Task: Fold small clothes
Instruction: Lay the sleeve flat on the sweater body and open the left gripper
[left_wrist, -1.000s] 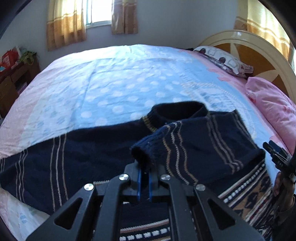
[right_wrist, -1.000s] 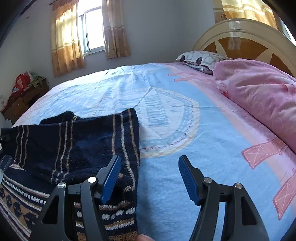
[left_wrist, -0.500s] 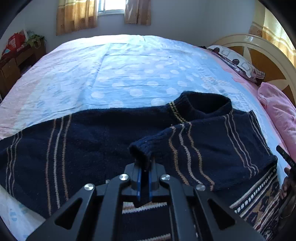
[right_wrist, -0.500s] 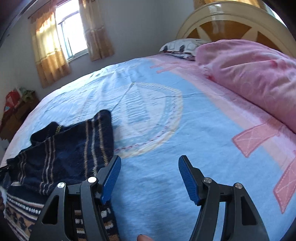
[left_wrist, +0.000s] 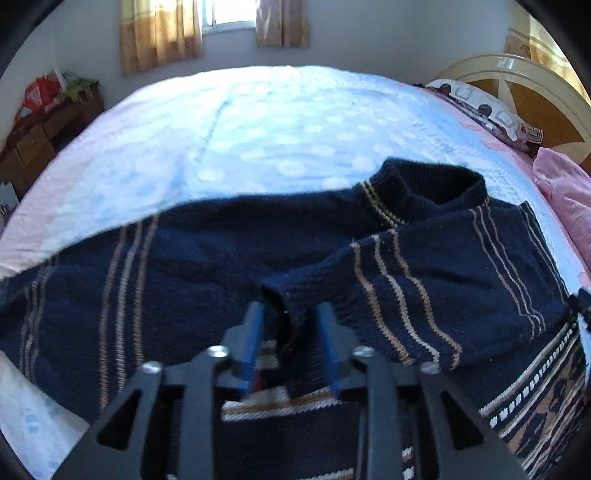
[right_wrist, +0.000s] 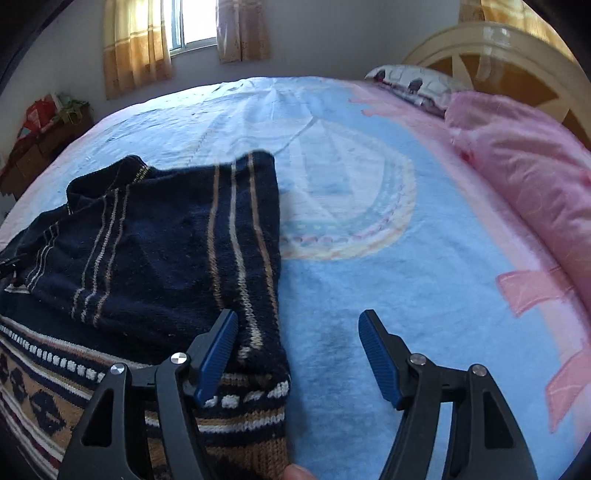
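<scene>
A navy knitted sweater with tan stripes lies spread across the near edge of the bed, its collar toward the bed's middle and its patterned hem toward the near edge. One sleeve is folded across the sweater's body, its cuff lying over the chest area.

The left hand-held gripper is partly released: its blue pads stand apart on either side of the cuff, with a visible gap on each side. Whether either pad touches the knit cannot be told.

The right hand-held gripper is spread wide and grasps nothing. Its left pad hangs over the sweater's right edge near the hem; its right pad sits above bare blue bedsheet.

A pink quilt lies along the headboard edge of the bed, with a patterned pillow beside it against the headboard. A curtained window stands beyond the bed's far edge.
</scene>
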